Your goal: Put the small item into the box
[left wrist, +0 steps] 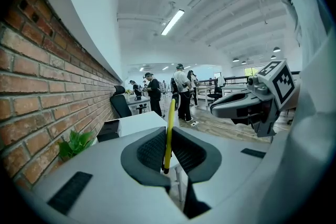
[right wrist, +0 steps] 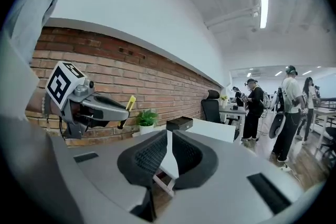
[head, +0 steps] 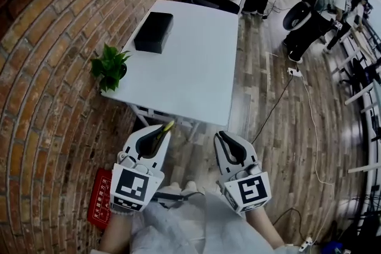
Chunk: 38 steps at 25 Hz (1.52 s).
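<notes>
A thin yellow pen-like item point(left wrist: 169, 128) stands upright between the pads of my left gripper point(left wrist: 168, 136), which is shut on it. In the head view its tip pokes out of the left gripper point(head: 161, 129), below the near edge of the white table point(head: 196, 68). The black box point(head: 153, 31) lies closed at the table's far left; it also shows small in the left gripper view point(left wrist: 107, 129) and the right gripper view point(right wrist: 179, 123). My right gripper point(head: 224, 141) hangs beside the left one, its jaws together with nothing between them point(right wrist: 169, 136).
A small potted plant point(head: 110, 66) sits on the table's near left corner by the brick wall point(head: 53, 68). A red mat point(head: 101, 206) lies on the floor at the left. Office chairs and several people point(head: 321, 3) stand beyond the table; cables point(head: 292, 86) run over the wooden floor.
</notes>
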Available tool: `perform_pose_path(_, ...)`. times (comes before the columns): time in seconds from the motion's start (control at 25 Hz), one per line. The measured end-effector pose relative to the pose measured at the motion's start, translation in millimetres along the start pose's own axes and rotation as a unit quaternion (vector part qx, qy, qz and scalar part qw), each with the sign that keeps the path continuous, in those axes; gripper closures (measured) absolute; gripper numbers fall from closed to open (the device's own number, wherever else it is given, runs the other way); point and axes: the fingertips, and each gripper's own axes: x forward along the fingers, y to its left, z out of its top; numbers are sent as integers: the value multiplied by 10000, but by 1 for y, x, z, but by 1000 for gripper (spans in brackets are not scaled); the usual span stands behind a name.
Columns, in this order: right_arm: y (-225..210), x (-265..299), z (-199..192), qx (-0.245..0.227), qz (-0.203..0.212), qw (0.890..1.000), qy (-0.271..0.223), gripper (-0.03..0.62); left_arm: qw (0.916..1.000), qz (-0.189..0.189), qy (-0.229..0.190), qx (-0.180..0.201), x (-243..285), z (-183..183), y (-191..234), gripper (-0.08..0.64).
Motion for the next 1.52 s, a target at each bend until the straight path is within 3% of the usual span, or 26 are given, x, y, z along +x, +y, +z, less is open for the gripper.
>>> perform_pose_path(0.36,-20,-15,1,61,-145,9998,134,534,9998,-51,-188,12,13,19,-14,517)
perform_pose_path(0.52,-27,-20,2,-6,-6,9998,-218,534,9997,15,-258,25,15,29,-23,516)
perform_pose_path(0.76,-33,-29,-5,55,127,9999,-50,534,9996,195,-182,55,14,29,-30,515)
perform_pose_path(1.04,-30,-30,-9,19,257,9995,-204,534,9996,258,-90,43,13,22,-36,516)
perform_pose_path(1.52,-35,5,-3,17,150,9994,-305,534,9995,188,-194,144,33,22,-5,516)
